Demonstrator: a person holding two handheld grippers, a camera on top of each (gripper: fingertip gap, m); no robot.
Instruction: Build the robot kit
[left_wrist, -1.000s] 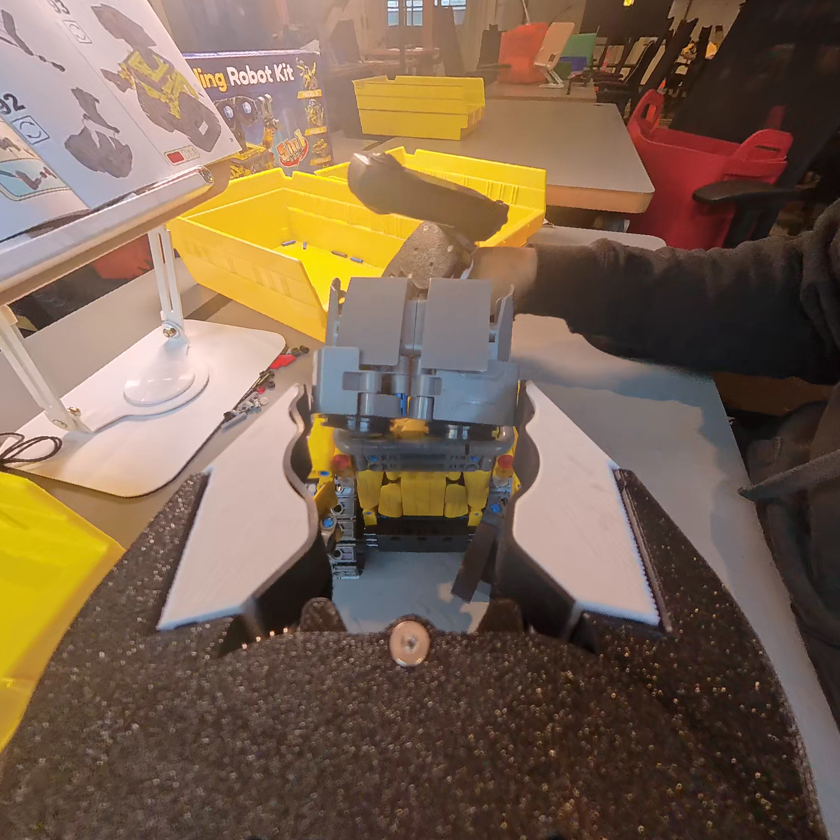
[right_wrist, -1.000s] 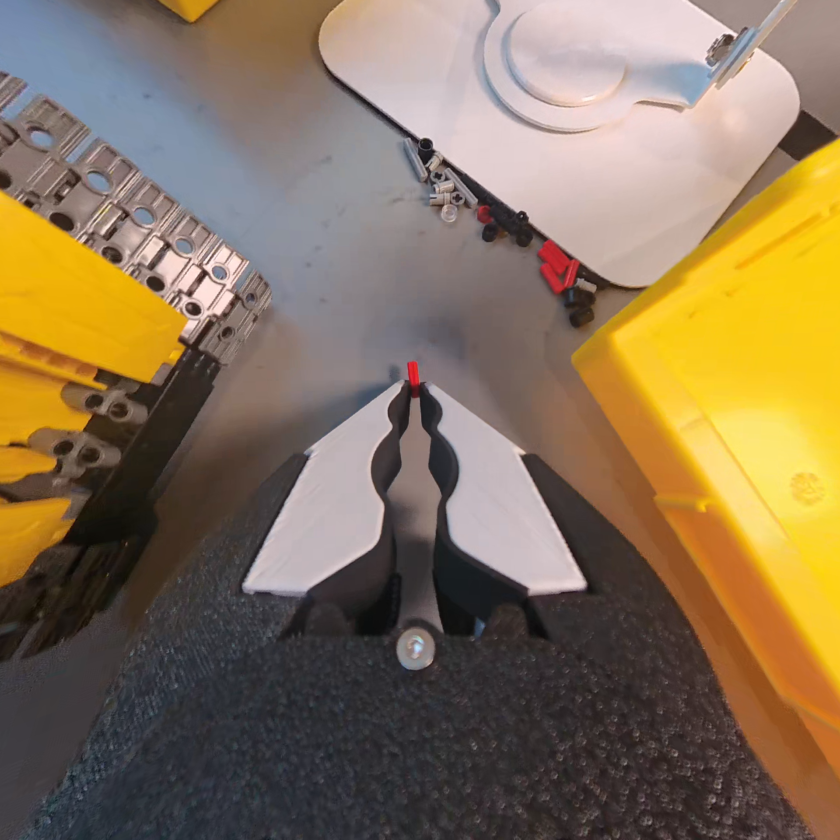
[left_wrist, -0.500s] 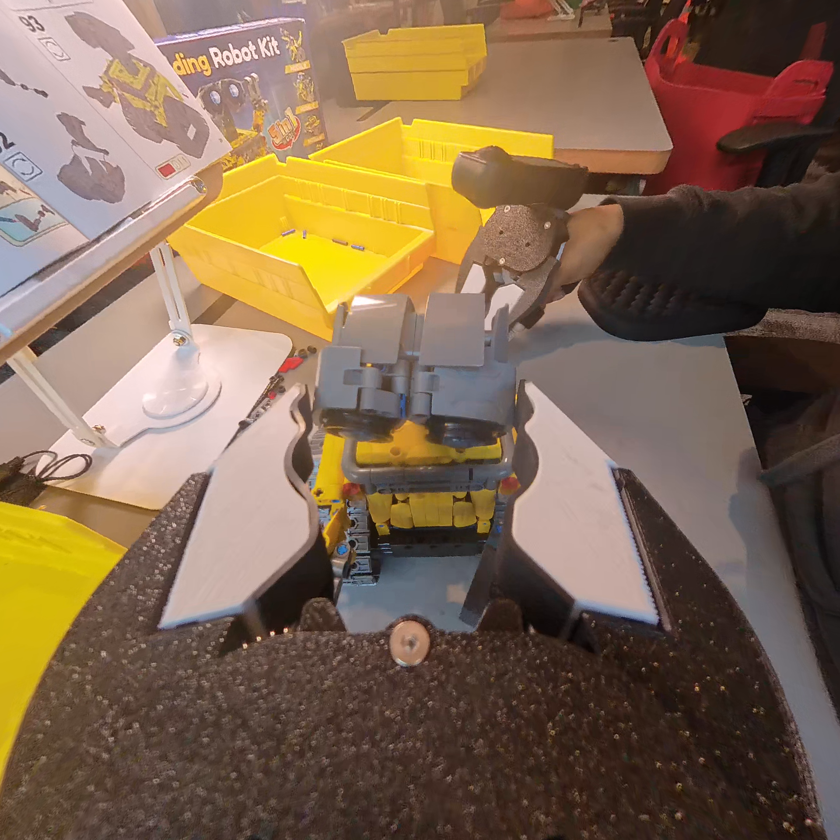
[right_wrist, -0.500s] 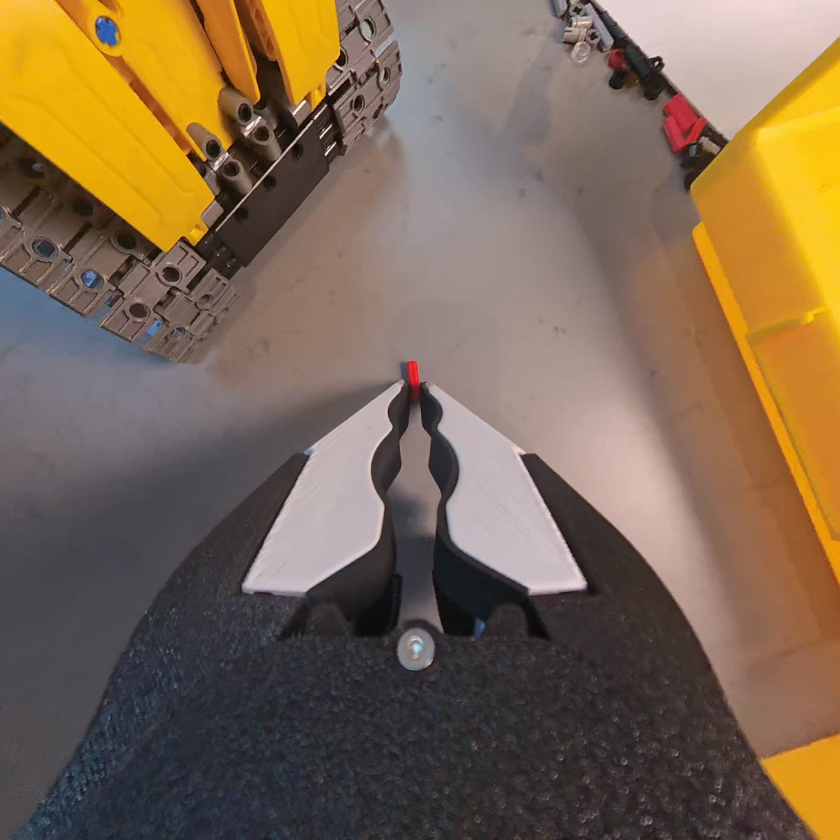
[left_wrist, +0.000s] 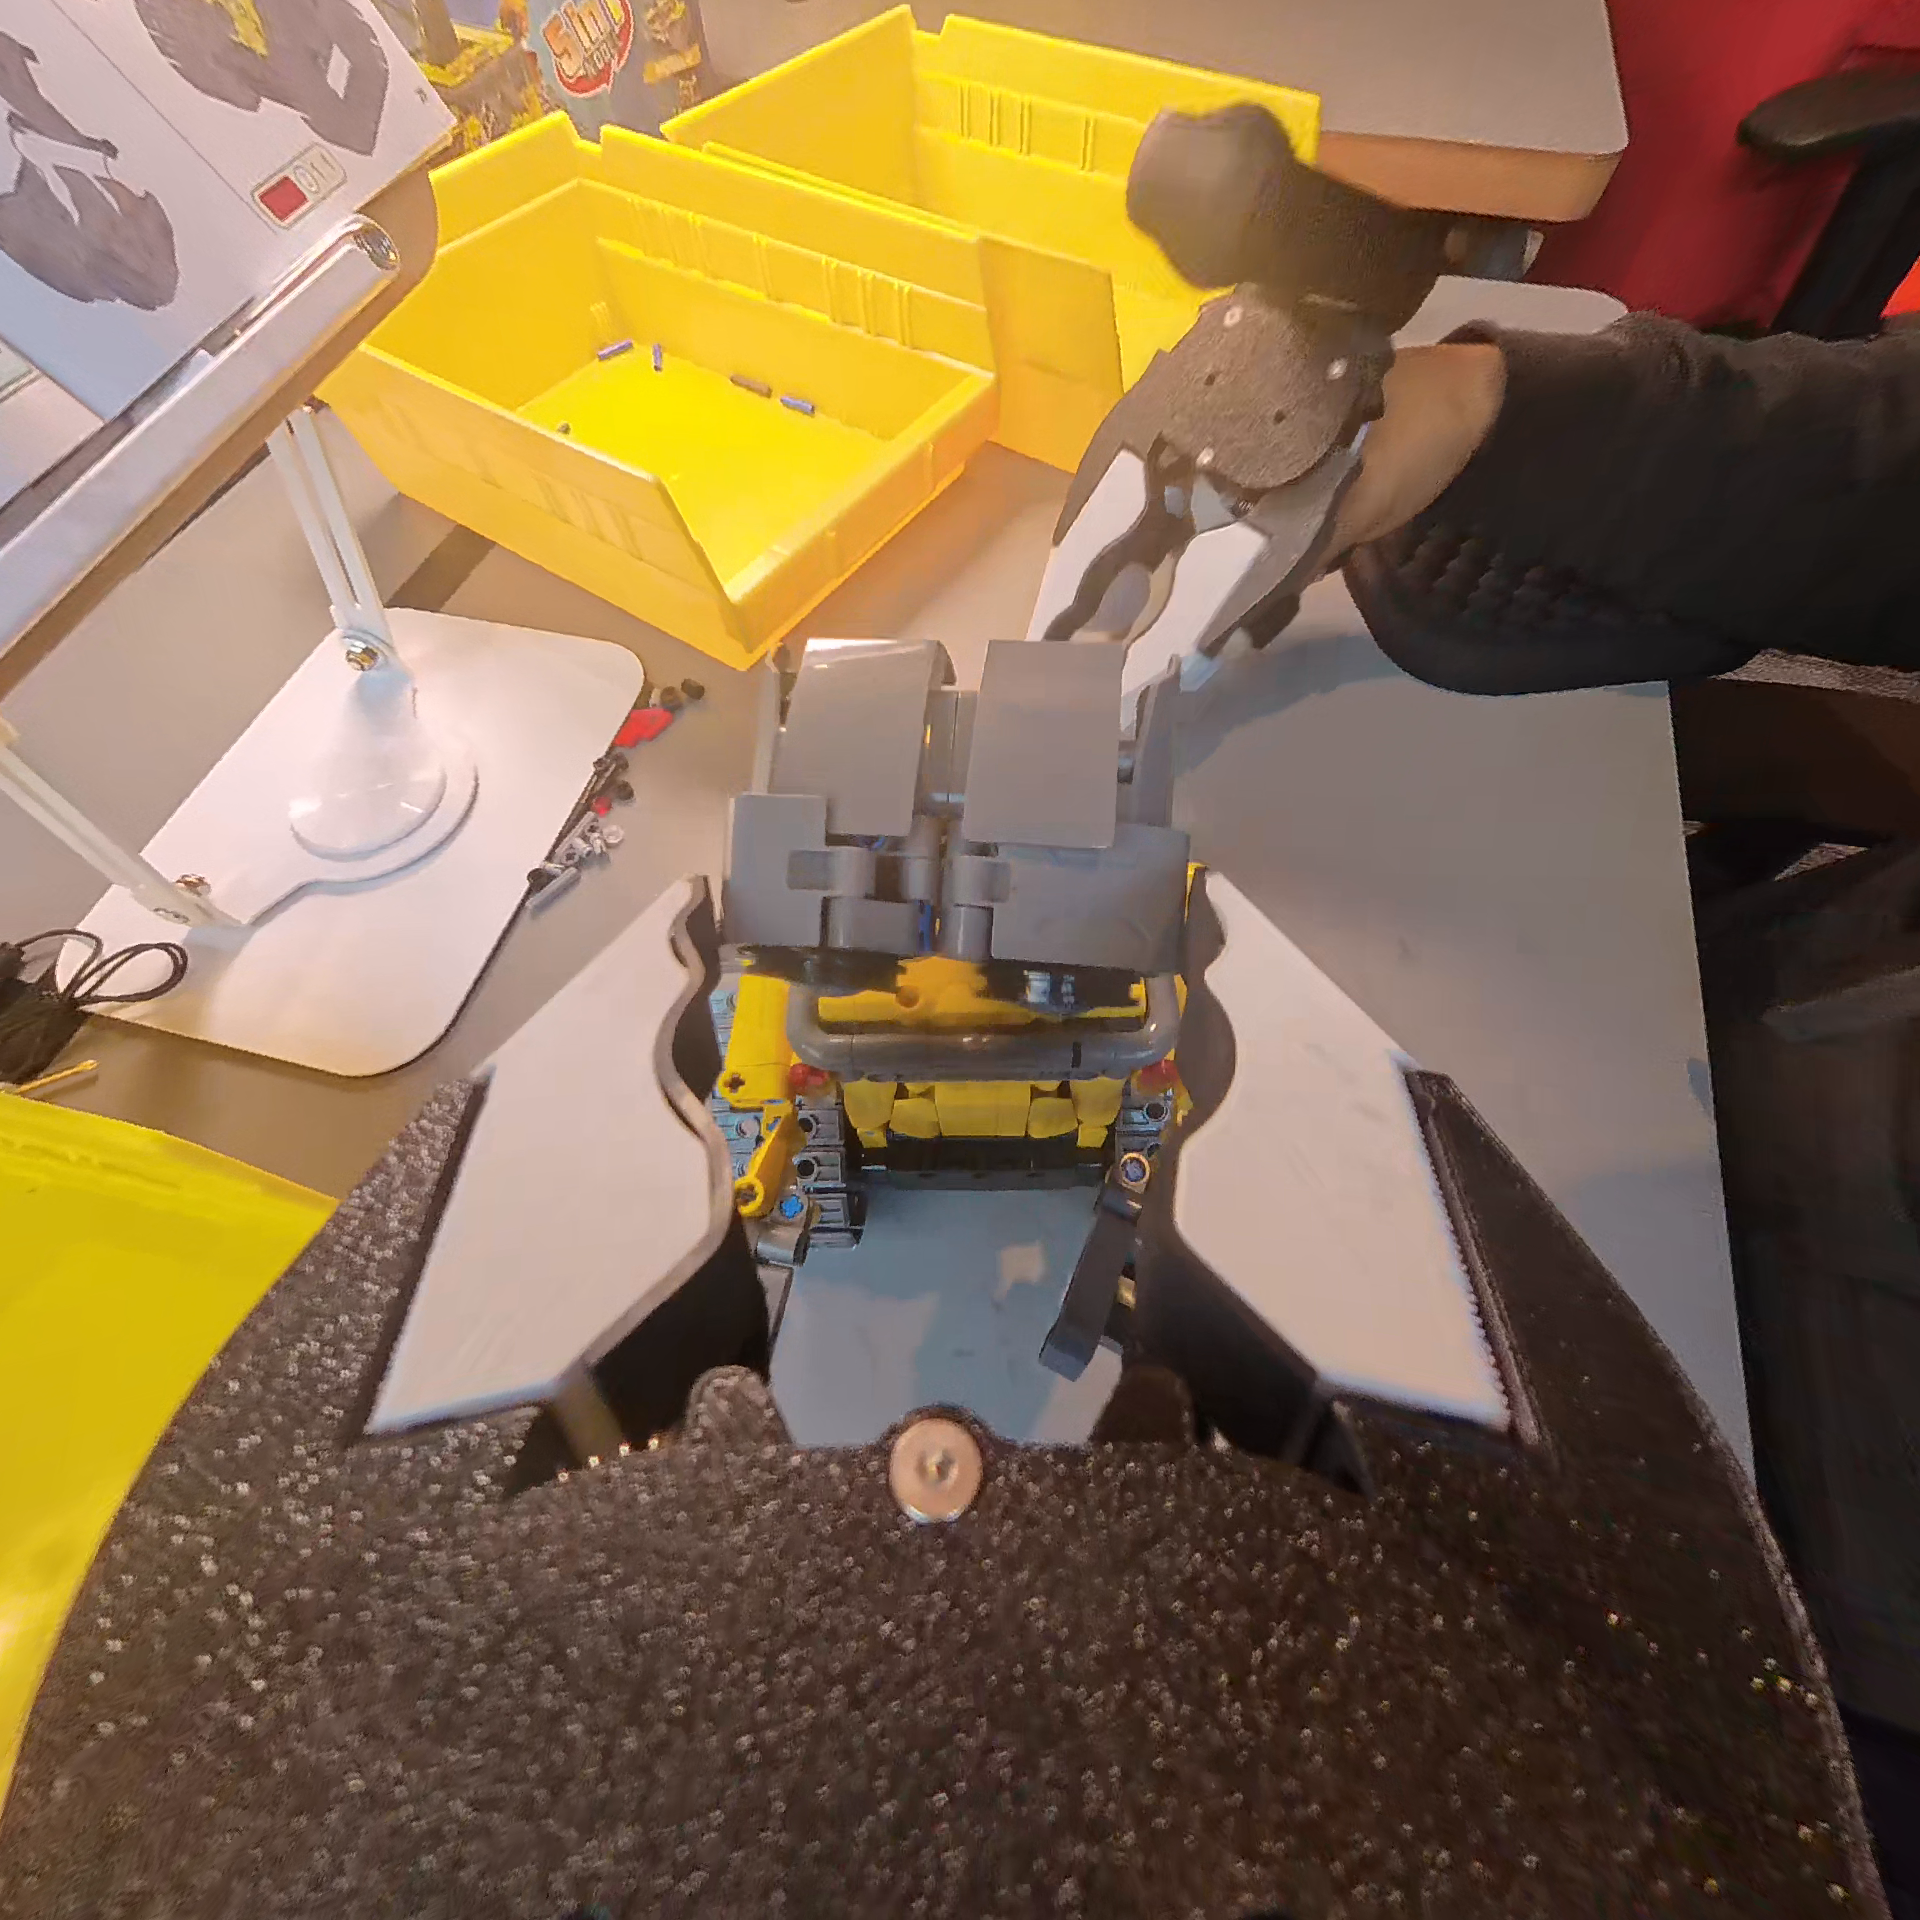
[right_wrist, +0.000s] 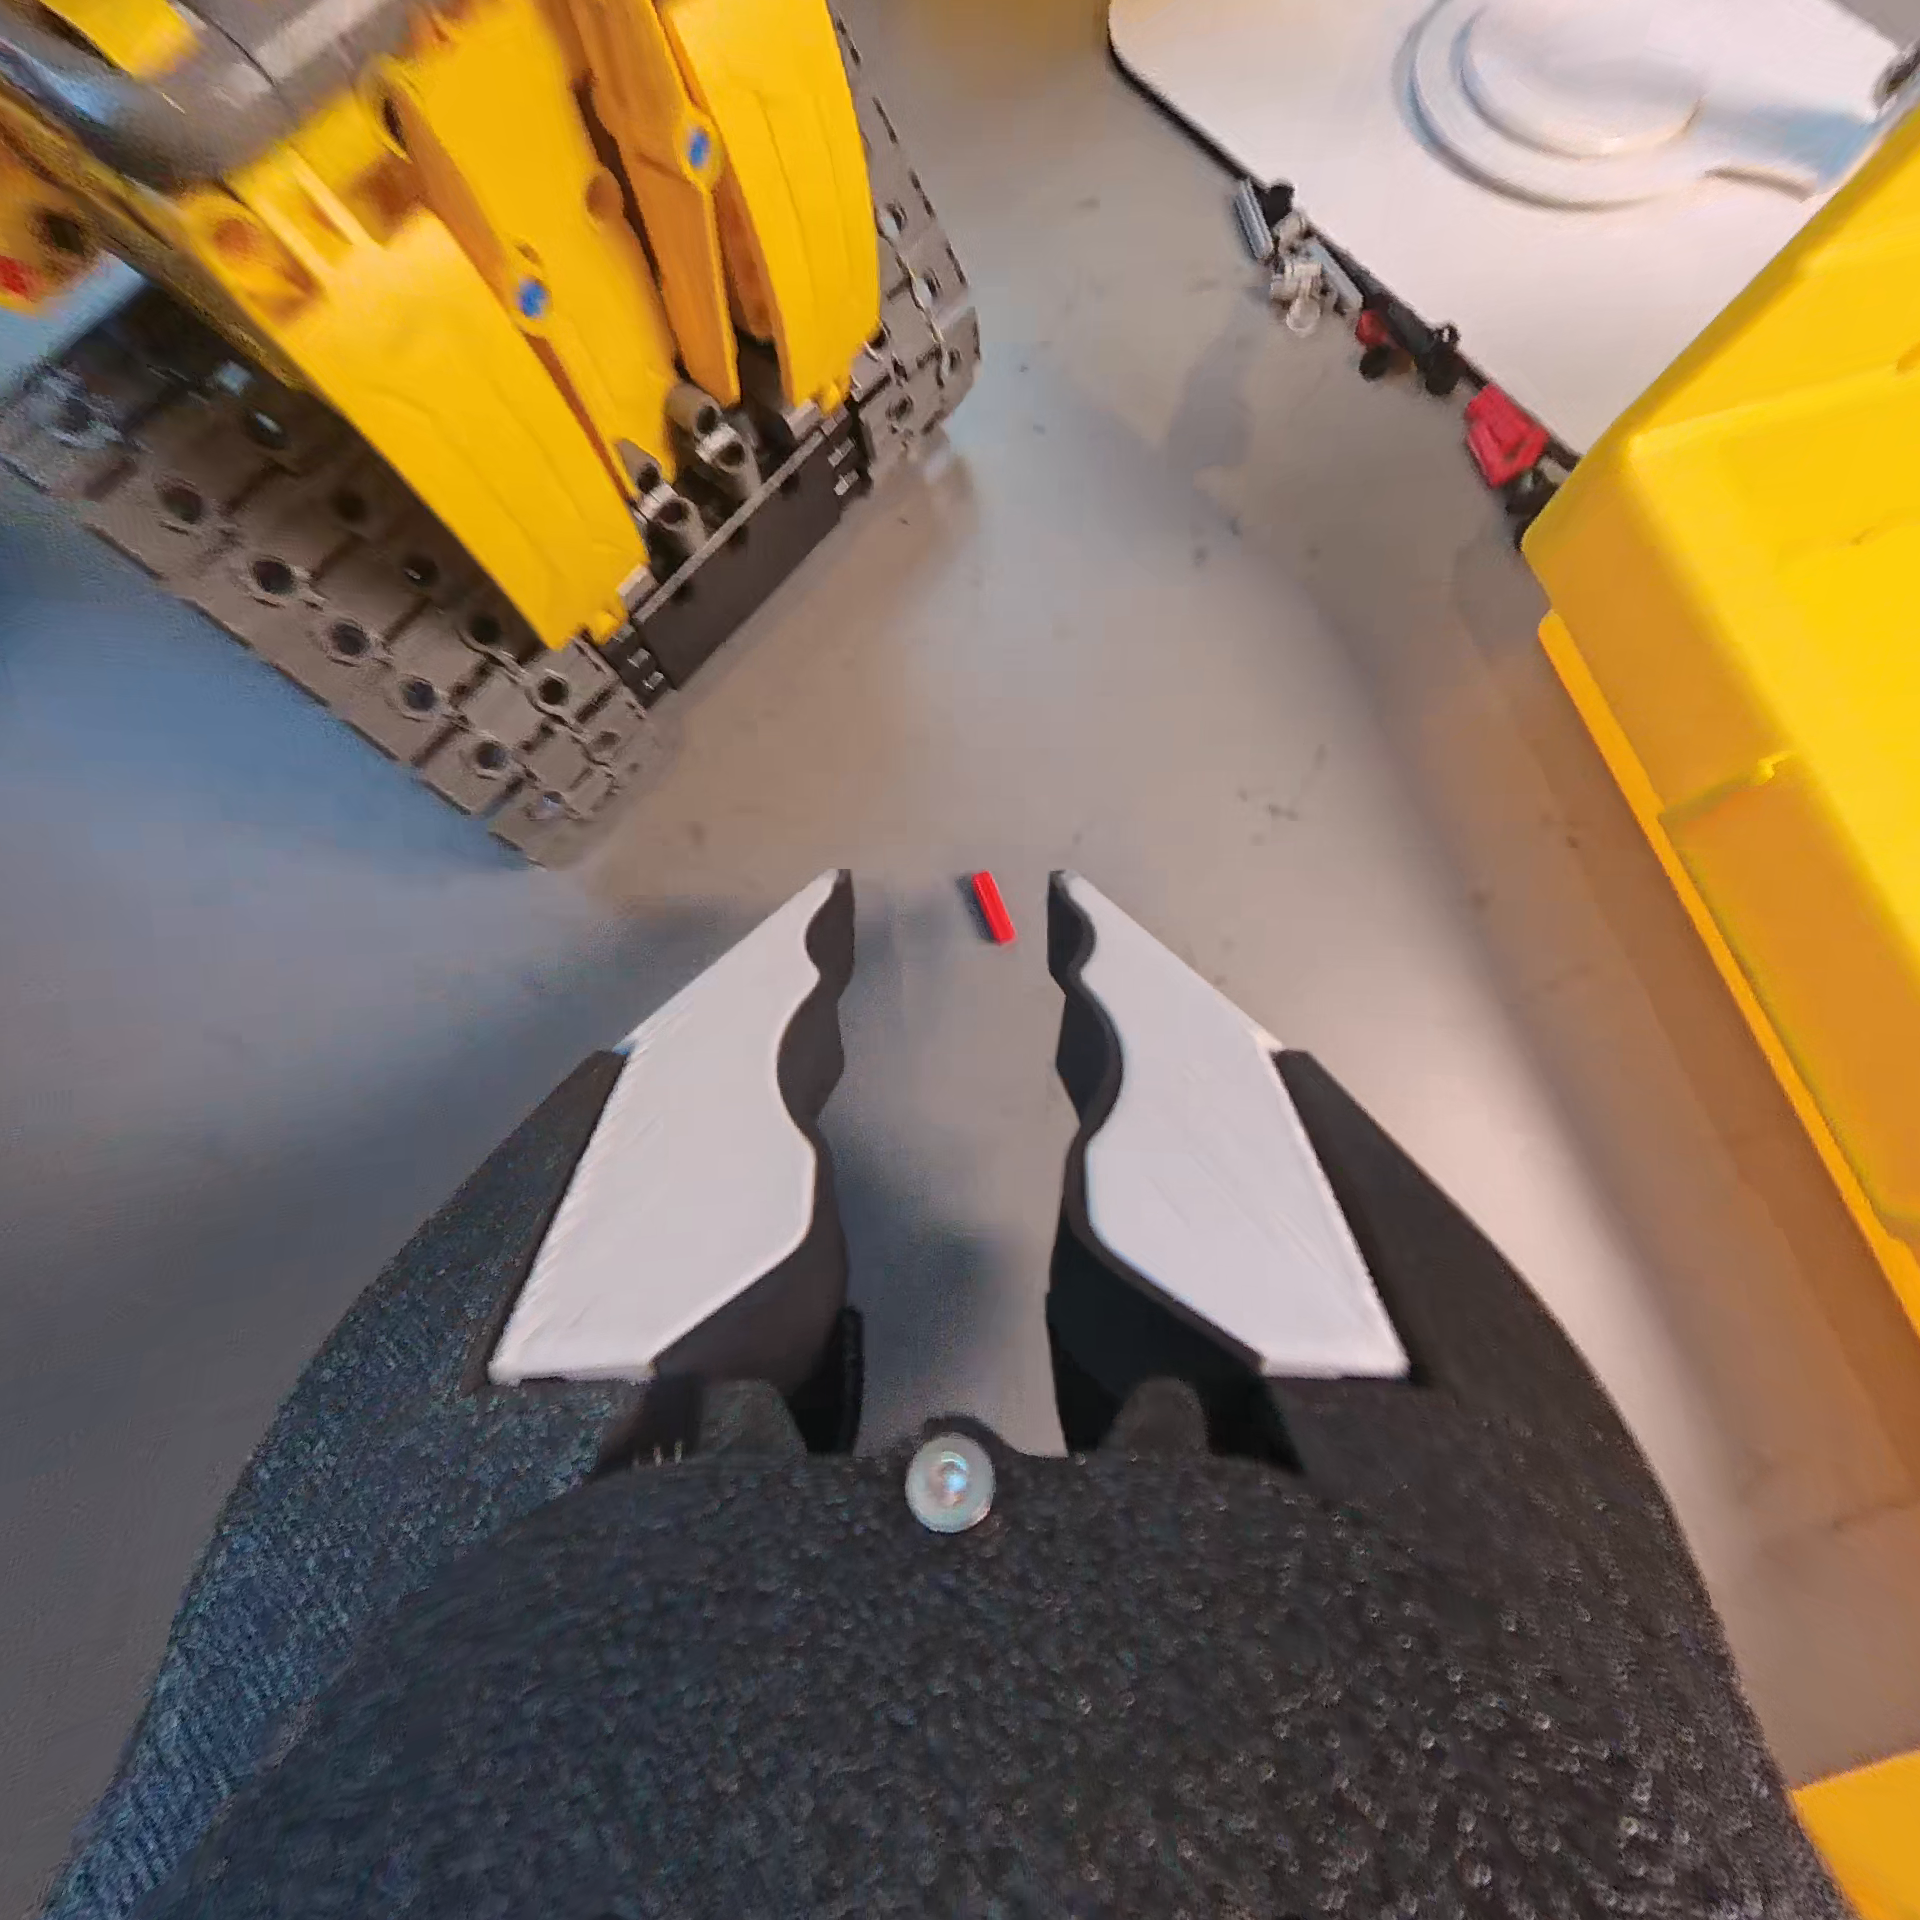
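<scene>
Gripping the yellow and grey brick-built robot model (left_wrist: 961, 935) on the grey table (left_wrist: 1455, 935), your left gripper (left_wrist: 951, 894) has its fingers pressed against the model's two sides. Your right gripper (right_wrist: 951, 883) has its fingers spread, with a small red pin (right_wrist: 992, 906) between the tips, touching neither finger; whether it rests on the table, you cannot tell. Yellow bins (left_wrist: 665, 416) and a white stand base (left_wrist: 343, 862) sit nearby, loose small parts (left_wrist: 608, 810) along the base's edge.
</scene>
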